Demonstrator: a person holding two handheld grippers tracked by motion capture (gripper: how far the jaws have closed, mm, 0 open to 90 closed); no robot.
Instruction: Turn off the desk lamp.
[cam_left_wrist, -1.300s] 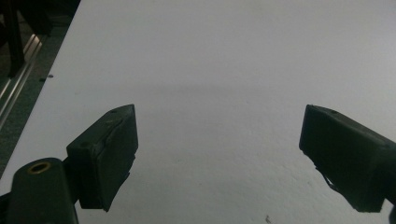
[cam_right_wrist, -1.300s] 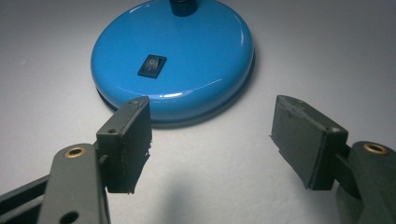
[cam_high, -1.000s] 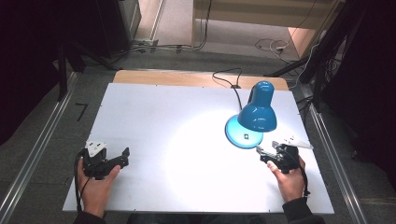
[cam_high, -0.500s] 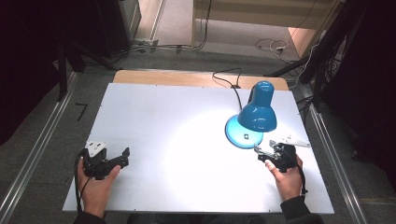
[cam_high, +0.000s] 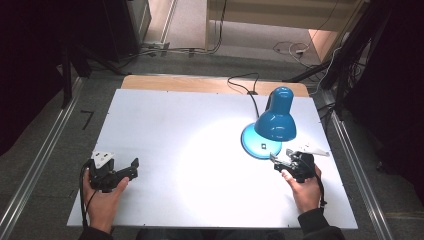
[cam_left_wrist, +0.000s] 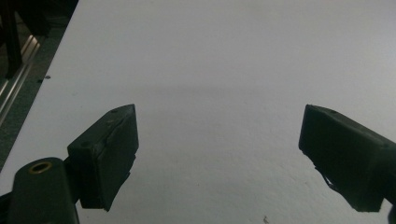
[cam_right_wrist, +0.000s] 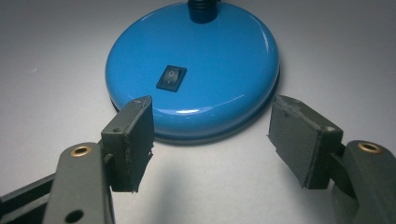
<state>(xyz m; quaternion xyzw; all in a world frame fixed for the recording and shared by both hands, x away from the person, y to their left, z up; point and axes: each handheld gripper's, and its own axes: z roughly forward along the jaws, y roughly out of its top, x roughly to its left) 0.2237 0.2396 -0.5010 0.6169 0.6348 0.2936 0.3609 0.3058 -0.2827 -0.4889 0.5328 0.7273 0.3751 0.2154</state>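
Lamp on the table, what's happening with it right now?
A person holds a gripper in each hand at a white table. The right gripper sits just in front of the blue desk lamp, fingers open and apart from its round base, aimed at the black rocker switch on top. The lamp is lit, throwing a bright pool on the table. The left gripper rests open at the near left, nothing between its fingers.

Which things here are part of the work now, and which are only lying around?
In use:
- blue lamp, lit, with its switch on the base
- right gripper, open, just before the base

Lying around:
- left gripper, open, over bare table
- lamp cable
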